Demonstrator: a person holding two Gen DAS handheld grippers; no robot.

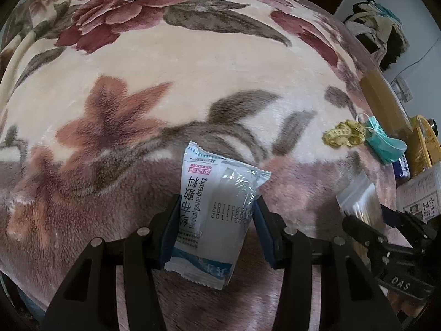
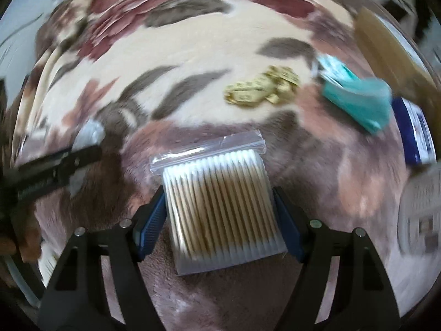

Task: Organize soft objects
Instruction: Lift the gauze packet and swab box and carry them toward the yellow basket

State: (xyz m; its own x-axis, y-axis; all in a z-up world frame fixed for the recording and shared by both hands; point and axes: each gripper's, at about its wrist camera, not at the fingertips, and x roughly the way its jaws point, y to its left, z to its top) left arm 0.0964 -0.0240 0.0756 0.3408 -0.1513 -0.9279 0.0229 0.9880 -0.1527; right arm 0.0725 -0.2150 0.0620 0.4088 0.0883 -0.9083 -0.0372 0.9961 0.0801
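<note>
My left gripper is shut on a white medical gauze dressing packet and holds it above the floral blanket. My right gripper is shut on a clear zip bag of cotton swabs; that bag and the right gripper also show at the right of the left wrist view. A coiled yellow tape measure and a teal face mask lie on the blanket to the right. The left gripper shows at the left of the right wrist view.
A wooden bed edge runs along the right. Beyond it are a blue box, printed paper, a yellow object and a pile of clothes. The right wrist view is motion-blurred.
</note>
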